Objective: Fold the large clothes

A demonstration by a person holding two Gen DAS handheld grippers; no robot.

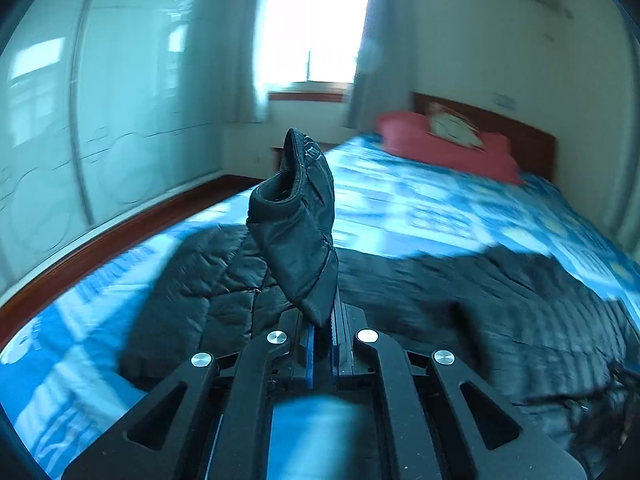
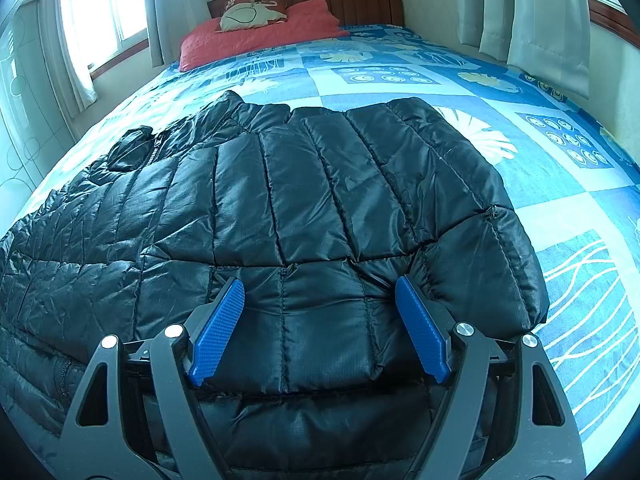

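Observation:
A black quilted puffer jacket (image 2: 280, 208) lies spread on the blue patterned bed (image 2: 400, 76). My left gripper (image 1: 322, 320) is shut on the jacket's sleeve cuff (image 1: 298, 236) and holds it raised above the bed, with the rest of the jacket (image 1: 440, 292) below. My right gripper (image 2: 320, 292) is open, its blue pads (image 2: 218, 332) spread just above the near part of the jacket, holding nothing. That view also shows a dark cuff (image 2: 130, 148) lying at the jacket's left side.
A red pillow (image 2: 260, 36) and a white cushion (image 2: 248, 14) lie by the wooden headboard (image 2: 340, 0). Glossy wardrobe doors (image 1: 100, 100) stand left of the bed. Curtained windows (image 2: 100, 8) flank the room. The left wrist view is motion-blurred.

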